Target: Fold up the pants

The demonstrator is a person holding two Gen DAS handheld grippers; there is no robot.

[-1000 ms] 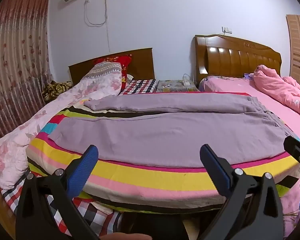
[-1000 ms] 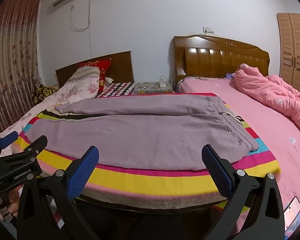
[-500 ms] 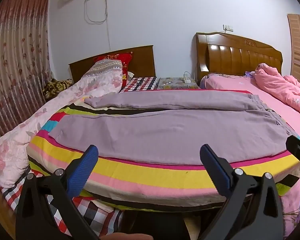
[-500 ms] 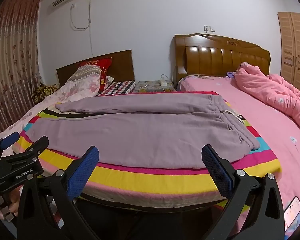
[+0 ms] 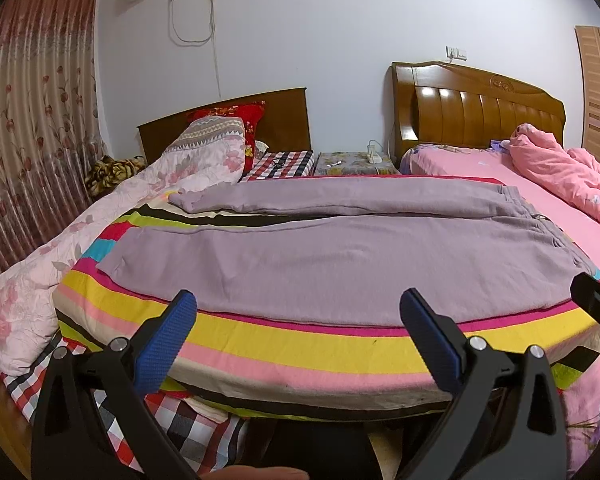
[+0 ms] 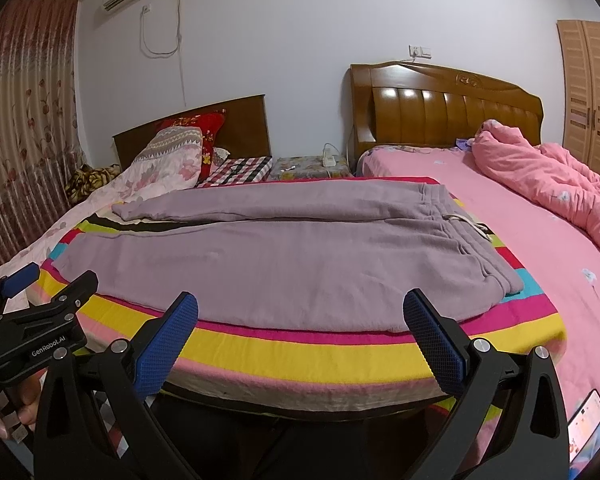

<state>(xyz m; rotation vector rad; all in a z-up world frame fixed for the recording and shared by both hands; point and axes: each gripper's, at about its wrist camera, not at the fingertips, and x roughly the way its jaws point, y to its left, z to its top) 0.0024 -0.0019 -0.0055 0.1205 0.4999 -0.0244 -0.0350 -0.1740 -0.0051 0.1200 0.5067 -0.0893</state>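
Pants [image 5: 340, 256], mauve, lie flat across a striped blanket [image 5: 300, 344] on the bed, legs pointing left, waistband right. Left tongs [image 5: 298, 312] and right tongs [image 6: 300, 314] hover at the blanket's near edge, both spread wide and holding nothing.

Both hand-held grippers held level, side by side, spread wide.

The left hand-held gripper [image 5: 298, 310] and right hand-held gripper [image 6: 300, 312] each show blue-padded fingers [image 6: 170, 344] far apart with nothing between them; a hand [image 6: 8, 412] grips the left one's handle.
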